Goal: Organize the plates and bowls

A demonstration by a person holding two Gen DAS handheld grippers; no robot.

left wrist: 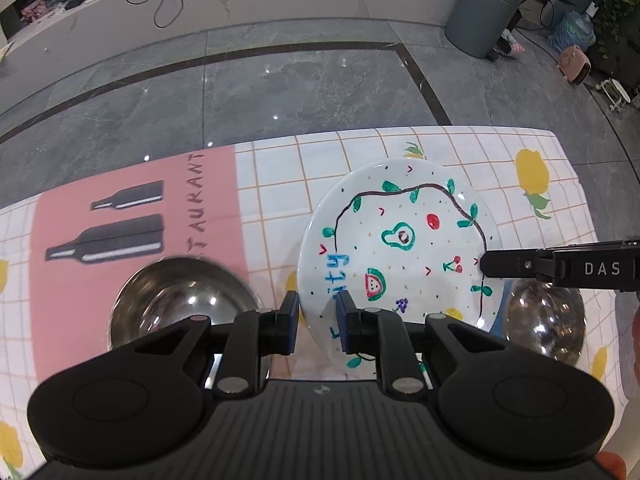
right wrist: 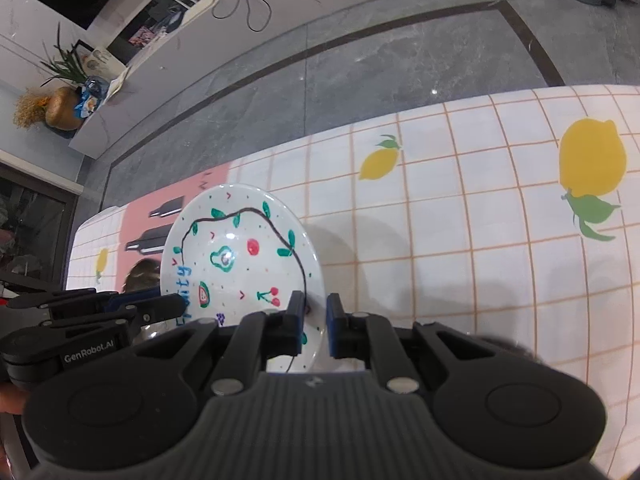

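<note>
A white plate [left wrist: 400, 240] painted with fruit and a dark vine line hangs a little above the table, its shadow on the cloth below. My left gripper [left wrist: 318, 316] is shut on the plate's near-left rim, by the blue lettering. The right gripper [right wrist: 314, 320] is shut on the plate's [right wrist: 240, 256] right rim near the cherries. In the left wrist view the right gripper [left wrist: 486, 264] reaches in from the right. In the right wrist view the left gripper [right wrist: 176, 306] shows at the left. Two steel bowls [left wrist: 184, 308] [left wrist: 548, 320] stand on the table, one on each side under the plate.
The tablecloth [right wrist: 460, 240] has a checked pattern with lemons and a pink panel [left wrist: 132, 232] printed with bottles. Beyond the table's far edge [left wrist: 400, 130] lies grey tiled floor. A grey bin [left wrist: 484, 12] stands far back right.
</note>
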